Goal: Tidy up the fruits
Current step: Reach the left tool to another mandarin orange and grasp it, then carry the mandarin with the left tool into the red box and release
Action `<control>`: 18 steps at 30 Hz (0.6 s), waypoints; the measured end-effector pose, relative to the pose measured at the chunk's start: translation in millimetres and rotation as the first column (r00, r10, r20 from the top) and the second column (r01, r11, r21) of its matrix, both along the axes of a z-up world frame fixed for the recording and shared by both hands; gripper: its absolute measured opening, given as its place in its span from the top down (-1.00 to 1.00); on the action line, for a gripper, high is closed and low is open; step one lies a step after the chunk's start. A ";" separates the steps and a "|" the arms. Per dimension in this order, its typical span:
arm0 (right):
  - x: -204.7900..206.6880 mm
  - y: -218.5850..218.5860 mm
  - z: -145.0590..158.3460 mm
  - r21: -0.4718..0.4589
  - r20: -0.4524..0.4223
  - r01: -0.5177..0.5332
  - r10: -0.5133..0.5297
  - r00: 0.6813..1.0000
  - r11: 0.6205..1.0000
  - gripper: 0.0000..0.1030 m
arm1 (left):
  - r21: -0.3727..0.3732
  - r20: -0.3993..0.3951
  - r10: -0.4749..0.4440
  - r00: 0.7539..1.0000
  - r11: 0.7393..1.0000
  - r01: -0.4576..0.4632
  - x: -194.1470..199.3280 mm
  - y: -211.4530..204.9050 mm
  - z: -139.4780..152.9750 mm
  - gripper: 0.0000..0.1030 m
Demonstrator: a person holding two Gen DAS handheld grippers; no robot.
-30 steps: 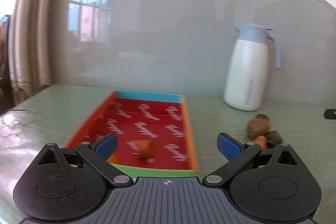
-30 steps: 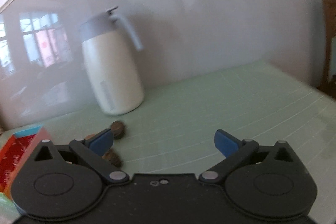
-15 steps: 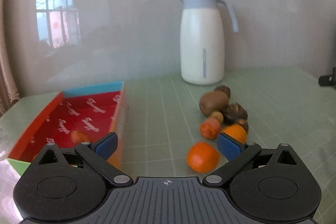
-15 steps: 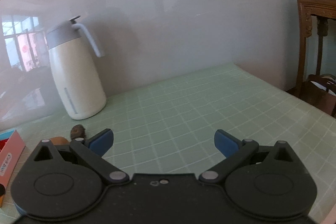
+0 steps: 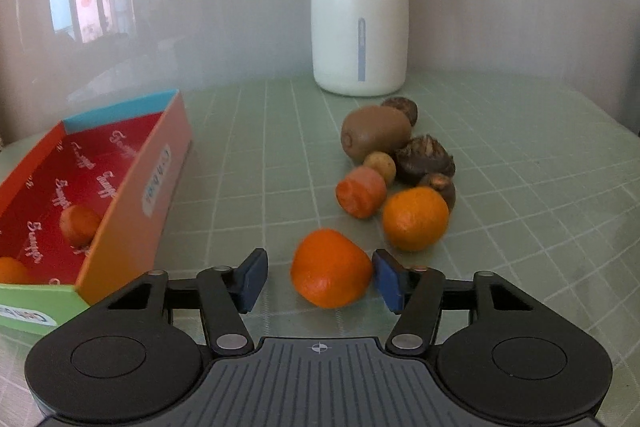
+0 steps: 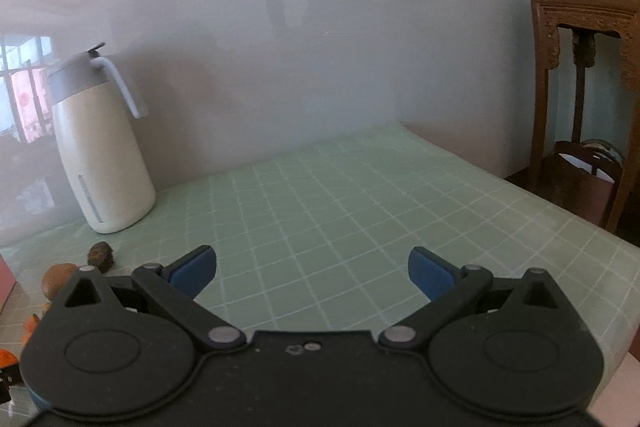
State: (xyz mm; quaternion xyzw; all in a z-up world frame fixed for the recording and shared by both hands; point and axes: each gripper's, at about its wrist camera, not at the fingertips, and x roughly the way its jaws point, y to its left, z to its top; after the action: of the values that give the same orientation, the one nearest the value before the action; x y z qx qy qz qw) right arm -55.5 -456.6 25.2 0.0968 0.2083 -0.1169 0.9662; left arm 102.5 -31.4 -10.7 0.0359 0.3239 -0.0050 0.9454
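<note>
A loose orange (image 5: pixel 328 267) lies on the green checked table between the blue pads of my left gripper (image 5: pixel 320 281), whose jaws are closing. The right pad is at the orange's skin; a gap remains on the left side. Behind it lies a pile: a second orange (image 5: pixel 414 219), a kiwi (image 5: pixel 374 133), a reddish-orange piece (image 5: pixel 360 191), a small yellow fruit (image 5: pixel 380 165) and dark brown nuts (image 5: pixel 426 159). The red-lined box (image 5: pixel 160 183) at left holds an orange-brown fruit (image 5: pixel 78 225) and another orange (image 5: pixel 12 269). My right gripper (image 6: pixel 313 269) stands open over bare table.
A white jug (image 5: pixel 360 7) with a grey lid stands by the wall behind the pile, and shows in the right wrist view as the jug (image 6: pixel 100 155). A carved wooden stand (image 6: pixel 580 67) rises past the table's right edge (image 6: pixel 560 211).
The left view swung from the box to the fruit pile and came down on the near orange, and its jaws narrowed around it. The right view turned right, away from the jug.
</note>
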 end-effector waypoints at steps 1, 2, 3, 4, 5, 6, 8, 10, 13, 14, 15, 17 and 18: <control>-0.2 -2.7 -0.5 0.001 -0.001 0.007 -0.007 1.000 1.000 -0.99 | 0.002 0.001 0.000 1.000 1.000 0.000 -0.1 -1.0 -0.3 -0.14; 0.0 -5.3 -0.7 0.004 -0.001 0.012 -0.012 1.000 1.000 -0.99 | 0.003 0.002 0.000 1.000 1.000 0.000 0.4 -2.2 -0.8 -0.14; 0.0 -7.8 -1.1 0.006 -0.001 0.018 -0.018 1.000 1.000 -0.99 | 0.004 0.004 0.001 1.000 1.000 -0.001 0.0 -2.8 -0.6 -0.14; -0.3 -10.3 -1.6 0.007 -0.002 0.024 -0.024 1.000 1.000 -0.99 | 0.004 0.004 0.000 1.000 1.000 0.000 -0.1 -3.3 -0.6 -0.08; -1.6 -12.0 -2.0 0.007 -0.002 0.029 -0.029 1.000 1.000 -0.99 | -0.002 0.005 -0.005 1.000 1.000 0.005 -0.8 -3.7 -0.3 0.01; -1.5 -13.8 -2.6 0.005 -0.003 0.034 -0.034 0.999 0.999 -0.99 | -0.007 0.005 -0.013 1.000 1.000 0.013 1.5 -3.9 0.2 0.22; -2.1 -16.6 -3.8 0.005 -0.008 0.040 -0.040 0.999 0.999 -1.00 | -0.001 0.008 -0.012 1.000 1.000 0.012 0.8 -5.5 0.5 0.22; -2.9 -18.2 -4.8 0.001 -0.013 0.044 -0.044 0.999 0.999 -0.99 | -0.007 0.008 -0.012 1.000 1.000 0.012 1.3 -5.1 0.8 0.22; -3.0 -19.3 -6.0 -0.004 -0.018 0.049 -0.049 0.999 0.999 -1.00 | -0.013 0.025 -0.013 1.000 1.000 0.014 -0.9 -4.4 3.5 0.22; -2.7 -19.4 -6.5 -0.004 -0.021 0.051 -0.051 0.998 0.999 -1.00 | -0.018 0.034 -0.015 0.999 1.000 0.015 -2.3 -4.0 5.1 0.22; -2.2 -18.9 -6.7 -0.005 -0.023 0.051 -0.051 0.998 0.999 -1.00 | -0.021 0.039 -0.014 0.999 1.000 0.015 -2.9 -3.7 6.3 0.22; -1.4 -18.1 -7.1 -0.010 -0.028 0.051 -0.051 0.998 0.999 -1.00 | -0.025 0.048 -0.014 0.999 1.000 0.016 -4.9 -2.9 8.7 0.22; -1.1 -17.6 -7.3 -0.012 -0.029 0.051 -0.051 0.998 0.999 -1.00 | -0.027 0.050 -0.014 0.999 1.000 0.015 -5.7 -2.2 9.5 0.22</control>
State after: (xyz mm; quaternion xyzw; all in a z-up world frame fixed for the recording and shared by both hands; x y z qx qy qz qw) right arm -56.7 -474.2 17.9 0.0951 0.2194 -0.1439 0.9603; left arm 96.8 -33.6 -1.2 0.0253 0.2999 -0.0155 0.9535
